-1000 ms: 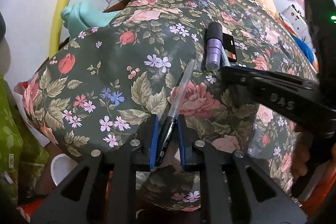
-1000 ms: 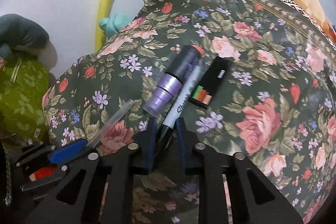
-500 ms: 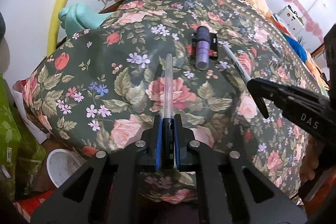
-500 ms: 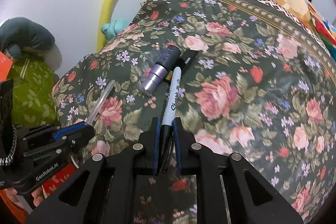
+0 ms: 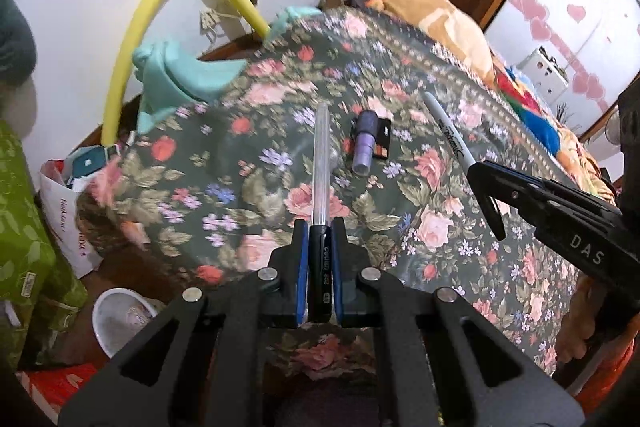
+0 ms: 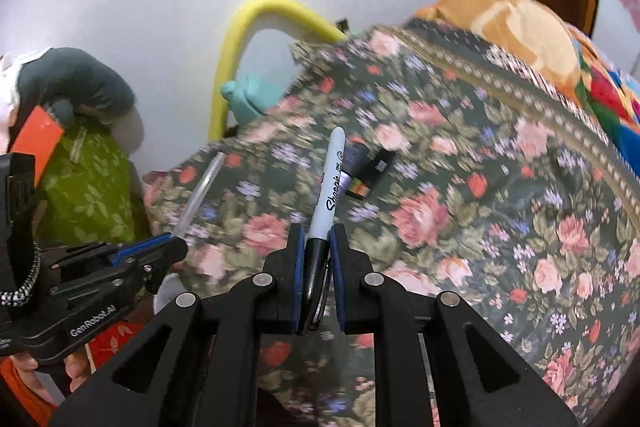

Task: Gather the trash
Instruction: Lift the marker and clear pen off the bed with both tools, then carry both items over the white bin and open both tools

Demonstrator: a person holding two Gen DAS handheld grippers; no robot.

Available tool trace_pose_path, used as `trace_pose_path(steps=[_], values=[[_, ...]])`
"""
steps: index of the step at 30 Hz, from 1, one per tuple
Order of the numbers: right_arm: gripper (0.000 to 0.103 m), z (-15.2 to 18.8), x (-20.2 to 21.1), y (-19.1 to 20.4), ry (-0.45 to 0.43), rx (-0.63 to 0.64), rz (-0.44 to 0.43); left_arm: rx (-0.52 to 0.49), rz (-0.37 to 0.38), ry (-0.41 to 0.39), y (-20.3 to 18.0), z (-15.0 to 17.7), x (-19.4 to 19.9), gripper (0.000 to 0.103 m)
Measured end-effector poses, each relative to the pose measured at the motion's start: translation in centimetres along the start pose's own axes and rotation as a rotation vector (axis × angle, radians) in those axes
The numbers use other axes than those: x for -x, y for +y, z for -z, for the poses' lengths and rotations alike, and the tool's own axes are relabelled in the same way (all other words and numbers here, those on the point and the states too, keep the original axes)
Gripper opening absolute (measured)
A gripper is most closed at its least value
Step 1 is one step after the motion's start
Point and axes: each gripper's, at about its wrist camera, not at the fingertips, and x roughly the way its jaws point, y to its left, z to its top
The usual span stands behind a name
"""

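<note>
both tongs are now lifting clear of the bed point(image 5: 400, 235): left tongs point(image 5: 320, 263) clamping the pen point(image 5: 321, 163), right tongs point(image 6: 316, 267) clamping the marker point(image 6: 329, 187); purple tube point(image 5: 365, 143) at 12 o'clock still to collect.

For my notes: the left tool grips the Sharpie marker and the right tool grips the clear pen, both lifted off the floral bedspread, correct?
Swapped. The left wrist view shows the left tool gripping the clear pen; the right wrist view shows the right tool gripping the Sharpie marker. Both are off the floral bedspread.

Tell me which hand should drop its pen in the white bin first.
Left, probably. The left tongs, shut on the clear pen, have the white bin just below-left. The right tongs, gripping the Sharpie, sit farther across the floral bedspread.
</note>
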Motion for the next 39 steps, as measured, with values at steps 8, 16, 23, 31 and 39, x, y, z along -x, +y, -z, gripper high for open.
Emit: trace_pose_path(steps=[8, 16, 23, 31, 39], values=[[0.012, -0.3, 1.8, 6.5, -0.047, 0.081, -0.071, 0.048, -0.043, -0.081, 3.8, 1.6, 5.3, 0.009], [0.012, 0.8, 1.2, 13.6, -0.026, 0.177, -0.144, 0.144, -0.103, -0.121, 9.7, 4.6, 9.5, 0.009], [0.012, 2.6, -0.9, 19.1, 0.031, 0.258, -0.2, 0.236, -0.171, -0.134, 15.0, 7.8, 12.0, 0.009], [0.012, 4.8, -4.2, 24.8, 0.121, 0.336, -0.246, 0.344, -0.258, -0.094, 21.3, 12.0, 12.6, 0.009], [0.012, 7.3, -9.1, 29.2, 0.242, 0.402, -0.266, 0.442, -0.307, 0.009, 26.9, 16.2, 10.1, 0.009]])
